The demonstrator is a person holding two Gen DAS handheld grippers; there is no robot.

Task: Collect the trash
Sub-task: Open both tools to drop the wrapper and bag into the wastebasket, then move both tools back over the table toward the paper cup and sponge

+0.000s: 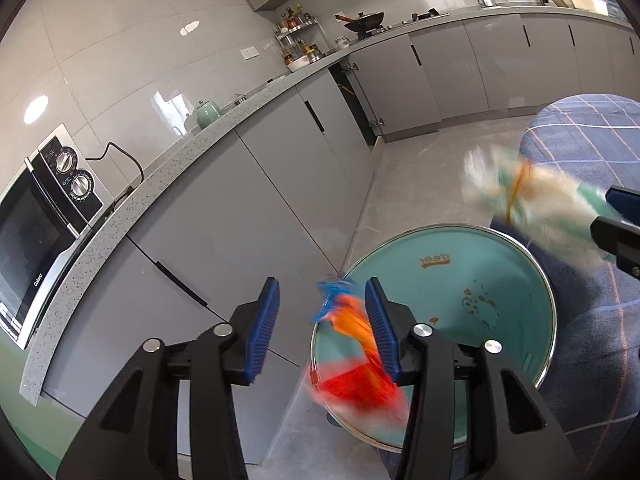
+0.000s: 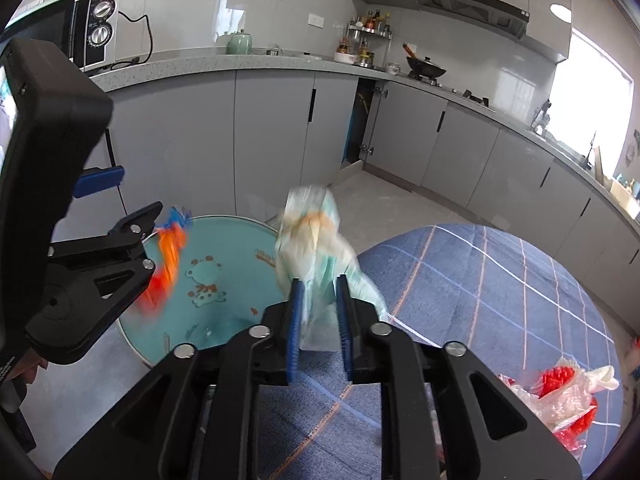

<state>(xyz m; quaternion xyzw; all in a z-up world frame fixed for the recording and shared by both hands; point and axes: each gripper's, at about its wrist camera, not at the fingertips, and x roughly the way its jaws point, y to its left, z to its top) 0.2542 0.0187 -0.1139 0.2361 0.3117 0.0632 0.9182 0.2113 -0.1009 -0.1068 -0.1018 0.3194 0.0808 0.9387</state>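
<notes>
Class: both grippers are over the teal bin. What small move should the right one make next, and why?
Probably open the right gripper wider. Its pale green wrapper sits between the fingers above the teal bin, while the left gripper stands open, its orange wrapper blurred over the bin.

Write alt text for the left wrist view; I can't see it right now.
The left gripper, jaws open, has a blurred orange-red wrapper between them over a teal bin. At right the right gripper holds a pale wrapper above a blue checked cloth. Grey cabinets and a microwave stand behind.
</notes>
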